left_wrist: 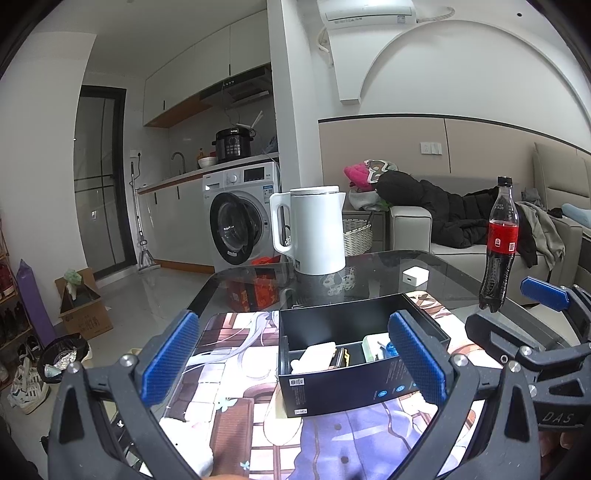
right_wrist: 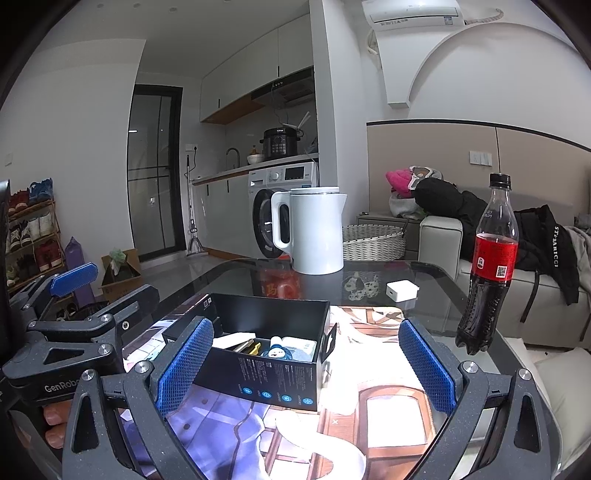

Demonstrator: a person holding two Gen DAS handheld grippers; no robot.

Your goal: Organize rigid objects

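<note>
Hovering, both tongs spread apart, empty | black cardboard box ahead between left gripper pads, left of right gripper | judged light, stiff; grip across side walls.

White walls; kitchenette with washing machine, dark glass door, grey sofa, wall air conditioner.

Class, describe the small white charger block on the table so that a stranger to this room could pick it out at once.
Start at the glass table and find the tall white kettle at its far edge. Just right of the kettle and a little nearer lies the white charger block, alone on bare glass. It is the only small, flat white cube there, left of the upright cola bottle.
</note>
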